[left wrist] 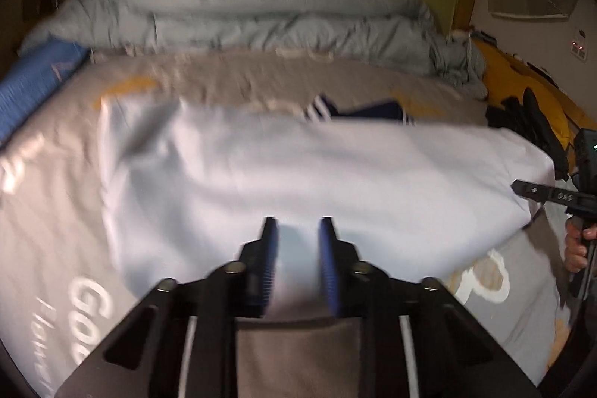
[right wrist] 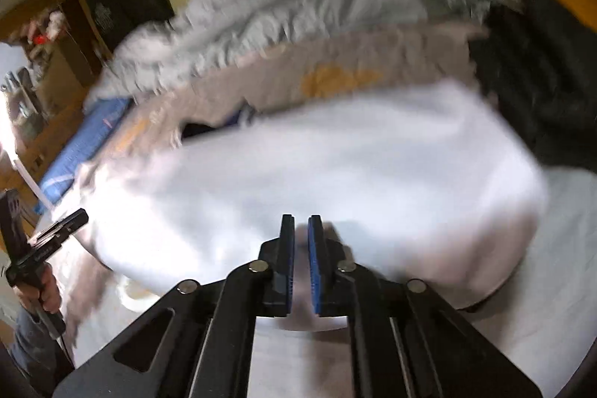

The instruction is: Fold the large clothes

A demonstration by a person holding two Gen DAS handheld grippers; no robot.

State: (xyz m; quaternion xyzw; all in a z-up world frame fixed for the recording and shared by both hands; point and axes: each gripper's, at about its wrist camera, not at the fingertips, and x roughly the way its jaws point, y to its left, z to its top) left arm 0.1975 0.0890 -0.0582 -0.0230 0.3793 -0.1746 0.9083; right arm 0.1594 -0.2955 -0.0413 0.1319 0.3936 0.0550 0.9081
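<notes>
A large white garment [left wrist: 298, 170] lies spread across the bed; it also fills the middle of the right wrist view [right wrist: 335, 174]. A dark navy part with white stripes [left wrist: 328, 109] shows at its far edge. My left gripper [left wrist: 297, 230] holds the near edge of the white cloth between its blue pads, jaws partly closed on it. My right gripper [right wrist: 300, 230] has its pads close together with white cloth between them. Each gripper shows in the other's view, the right one [left wrist: 537, 193] at the cloth's right edge, the left one [right wrist: 63, 226] at its left edge. Both views are blurred.
A grey bedspread [left wrist: 48, 196] with white lettering covers the bed. A crumpled pale blue duvet [left wrist: 242, 17] lies along the far side. A blue mat [left wrist: 33, 81] is at the left. Dark clothes [left wrist: 522, 114] and a yellow item [left wrist: 518, 73] lie at the right.
</notes>
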